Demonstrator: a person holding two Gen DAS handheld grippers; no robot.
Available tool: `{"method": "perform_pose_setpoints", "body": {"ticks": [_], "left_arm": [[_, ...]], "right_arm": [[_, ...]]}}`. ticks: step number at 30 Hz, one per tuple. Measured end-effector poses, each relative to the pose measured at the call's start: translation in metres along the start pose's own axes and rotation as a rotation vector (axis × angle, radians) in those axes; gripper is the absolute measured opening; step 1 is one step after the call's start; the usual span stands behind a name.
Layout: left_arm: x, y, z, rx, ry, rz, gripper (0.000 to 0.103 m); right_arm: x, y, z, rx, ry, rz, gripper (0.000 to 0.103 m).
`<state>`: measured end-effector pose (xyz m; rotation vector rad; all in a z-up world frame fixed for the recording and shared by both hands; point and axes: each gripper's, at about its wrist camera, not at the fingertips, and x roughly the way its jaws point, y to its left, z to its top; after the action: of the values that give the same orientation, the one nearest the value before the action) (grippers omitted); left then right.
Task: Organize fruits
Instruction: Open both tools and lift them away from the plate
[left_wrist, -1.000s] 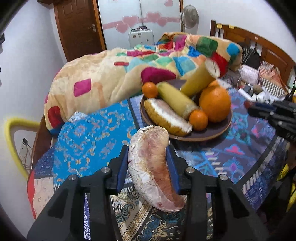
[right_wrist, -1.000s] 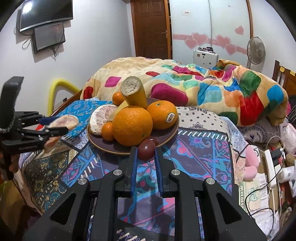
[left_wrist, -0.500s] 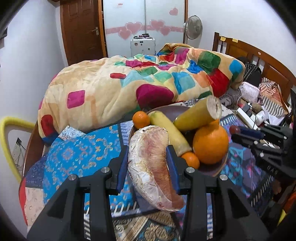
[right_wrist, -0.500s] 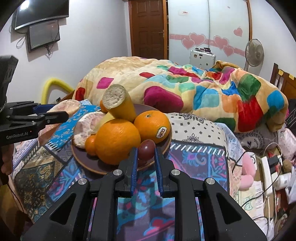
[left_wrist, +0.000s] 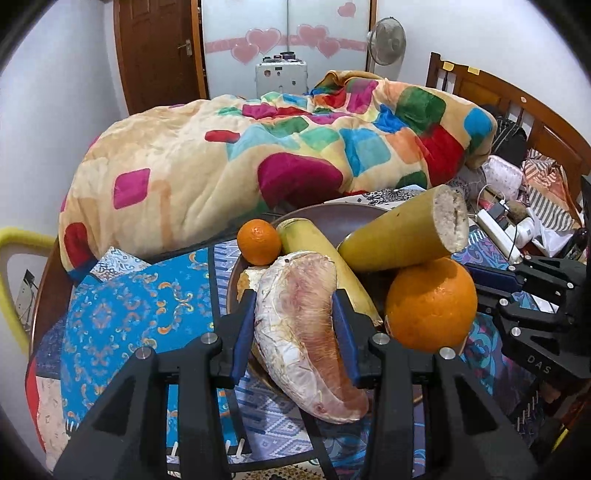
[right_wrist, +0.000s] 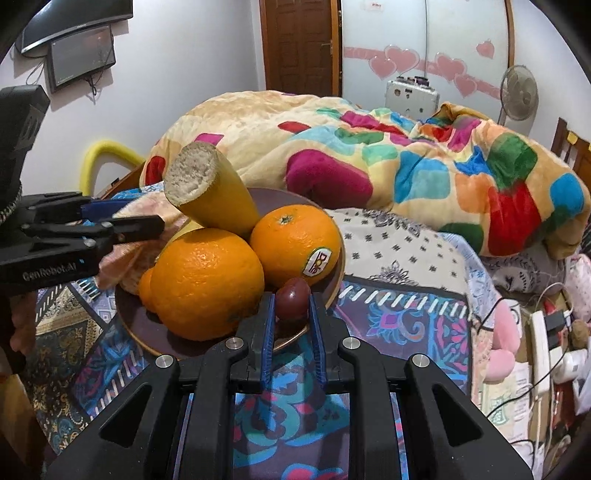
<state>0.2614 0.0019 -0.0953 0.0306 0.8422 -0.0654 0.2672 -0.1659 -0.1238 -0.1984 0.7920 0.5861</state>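
My left gripper (left_wrist: 295, 314) is shut on a peeled pomelo segment (left_wrist: 303, 332), held over the near left rim of the dark brown plate (left_wrist: 332, 218). The plate carries two cut banana pieces (left_wrist: 402, 236), a large orange (left_wrist: 430, 304) and a small mandarin (left_wrist: 258, 242). My right gripper (right_wrist: 291, 306) is shut on a dark red grape (right_wrist: 293, 297) over the plate's near right rim (right_wrist: 336, 288), beside a stickered orange (right_wrist: 295, 245) and a bigger orange (right_wrist: 207, 280). The left gripper also shows in the right wrist view (right_wrist: 122, 225).
The plate sits on a table with a patterned blue cloth (left_wrist: 122, 314). A patchwork blanket (left_wrist: 258, 155) lies piled on the bed behind. Cables, a power strip (right_wrist: 539, 354) and clutter lie to the right. A yellow chair back (left_wrist: 11, 258) stands at the left.
Both grippers have moved forward towards the plate with their fruit. The pomelo segment now hangs over the plate's left rim and the grape over its right rim.
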Motion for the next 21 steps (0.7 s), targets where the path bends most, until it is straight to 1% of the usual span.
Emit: {"method": "perform_pose_setpoints", "body": {"ticks": [3, 7, 11, 14, 17, 21], "left_arm": [[-0.002, -0.002, -0.001, 0.011, -0.014, 0.007, 0.041], [-0.011, -0.003, -0.003, 0.011, -0.037, 0.008, 0.041], [-0.023, 0.002, -0.005, -0.015, -0.051, -0.001, 0.041], [-0.044, 0.005, -0.008, -0.037, -0.088, -0.009, 0.041], [-0.071, 0.002, -0.011, -0.038, -0.130, -0.011, 0.041], [-0.122, -0.007, -0.018, -0.032, -0.219, -0.021, 0.041]], "right_arm": [[0.000, -0.001, 0.001, 0.005, 0.003, 0.005, 0.019], [-0.002, -0.001, 0.000, -0.002, -0.002, -0.013, 0.027], [-0.013, -0.002, -0.001, 0.004, -0.028, -0.015, 0.028], [-0.033, -0.001, -0.002, 0.011, -0.069, -0.035, 0.028], [-0.062, 0.004, -0.001, 0.015, -0.127, -0.048, 0.028], [-0.114, 0.018, 0.000, 0.019, -0.229, -0.054, 0.028]]}}
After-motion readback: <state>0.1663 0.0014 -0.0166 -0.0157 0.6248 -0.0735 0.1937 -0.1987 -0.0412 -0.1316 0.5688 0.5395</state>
